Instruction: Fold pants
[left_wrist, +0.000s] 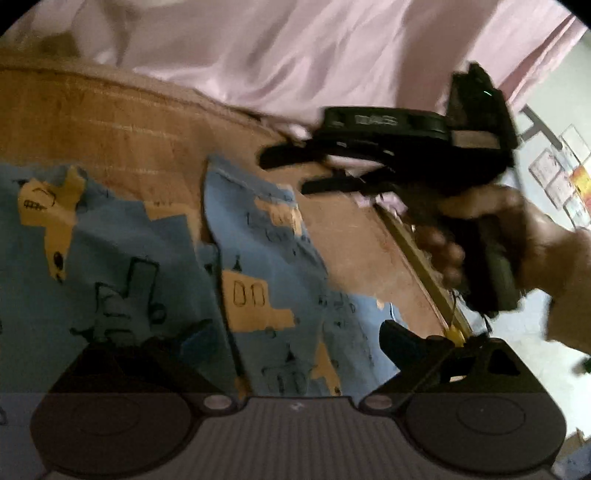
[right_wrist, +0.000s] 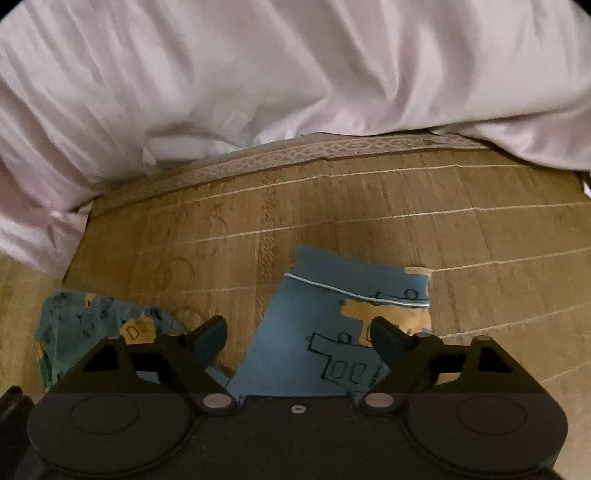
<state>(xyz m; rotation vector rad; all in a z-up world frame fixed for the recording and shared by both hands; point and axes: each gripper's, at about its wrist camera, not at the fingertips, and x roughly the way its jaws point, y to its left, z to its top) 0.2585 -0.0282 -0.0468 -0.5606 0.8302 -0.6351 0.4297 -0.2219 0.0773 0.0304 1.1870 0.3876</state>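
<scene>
Spread flat on the woven mat (right_wrist: 369, 206), blue printed pants (right_wrist: 317, 332), ready for folding. Right gripper (right_wrist: 299, 336) wide open over one leg hem, gripping nothing. Left gripper (left_wrist: 295, 343) apart too, empty.

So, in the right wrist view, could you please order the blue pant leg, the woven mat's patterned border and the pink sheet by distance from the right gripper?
1. Blue pant leg, between the right gripper's fingers.
2. Patterned border, beyond it.
3. Pink sheet, farthest, at top.

blue pants (left_wrist: 155, 266) on woven mat (left_wrist: 110, 122)
</scene>
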